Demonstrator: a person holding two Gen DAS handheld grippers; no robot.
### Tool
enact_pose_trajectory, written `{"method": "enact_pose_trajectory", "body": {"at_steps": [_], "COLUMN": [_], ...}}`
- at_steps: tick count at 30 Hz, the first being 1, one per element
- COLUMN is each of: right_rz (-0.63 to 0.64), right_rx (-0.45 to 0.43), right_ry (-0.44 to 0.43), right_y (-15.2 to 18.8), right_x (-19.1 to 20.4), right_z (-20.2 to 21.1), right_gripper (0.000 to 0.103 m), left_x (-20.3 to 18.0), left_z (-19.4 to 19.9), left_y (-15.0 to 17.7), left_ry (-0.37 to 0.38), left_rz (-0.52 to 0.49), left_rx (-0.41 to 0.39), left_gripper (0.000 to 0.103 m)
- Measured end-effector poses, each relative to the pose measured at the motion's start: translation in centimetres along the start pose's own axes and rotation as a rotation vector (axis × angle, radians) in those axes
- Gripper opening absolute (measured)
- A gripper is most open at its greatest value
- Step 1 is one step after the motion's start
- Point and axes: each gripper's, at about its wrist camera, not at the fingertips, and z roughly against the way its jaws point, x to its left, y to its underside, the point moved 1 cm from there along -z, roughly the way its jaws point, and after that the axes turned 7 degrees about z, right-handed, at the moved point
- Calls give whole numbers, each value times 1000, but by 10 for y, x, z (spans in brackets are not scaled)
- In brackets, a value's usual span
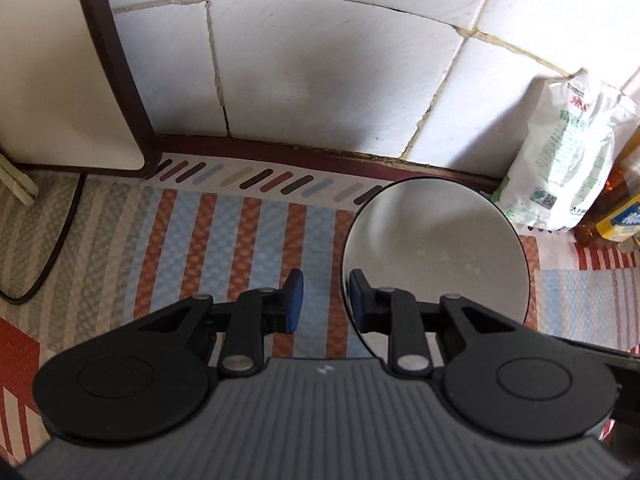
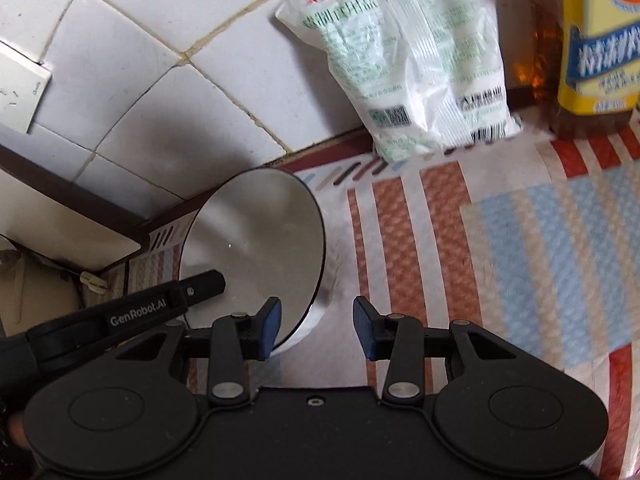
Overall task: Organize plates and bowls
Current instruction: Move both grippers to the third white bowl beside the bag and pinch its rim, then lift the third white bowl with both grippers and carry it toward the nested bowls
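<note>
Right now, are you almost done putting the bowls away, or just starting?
Probably just starting. Nothing looks stacked or tidied yet. Only one bowl shows, sitting on the striped mat near the tiled wall. The left gripper is open, with its rim between the fingers, and the right gripper is open beside it. Gripping and placing it remain.

— How many bowls?
— One bowl [image 1: 436, 256], near the back edge of the cloth [image 1: 240, 240].
— Bags?
— One bag [image 2: 412, 60], at the back edge against the wall.
— Bottles?
— One bottle [image 2: 592, 40], beside the bag.
— Grippers?
— Two.
</note>
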Motion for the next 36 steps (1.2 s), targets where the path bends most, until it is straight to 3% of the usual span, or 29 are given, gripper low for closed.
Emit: {"method": "enact_pose_trajectory", "body": {"at_steps": [2, 3, 4, 10, 15, 27, 36], "right_rz": [11, 18, 29, 86, 89, 109, 166], "right_rx": [6, 11, 14, 36, 28, -16, -70], "right_ry": [17, 18, 19, 85, 72, 60, 141], "right_y": [-4, -6, -7, -4, 8, 50, 104], "right_x": [2, 0, 1, 13, 11, 16, 17], "right_z": [-5, -6, -7, -7, 20, 109, 167], "right_gripper": [36, 23, 21, 19, 20, 20, 20], "left_x": [1, 0, -3, -22, -25, -46, -69], "left_z": [0, 0, 0, 16, 42, 127, 171], "left_y": [0, 0, 1, 9, 15, 64, 119], "left_ry": [21, 30, 23, -39, -11, 19, 67], "left_rz": [11, 12, 0, -107, -100, -114, -184], "left_rx": [4, 8, 9, -56, -62, -118, -120], "left_gripper": [9, 6, 5, 4, 4, 4, 4]}}
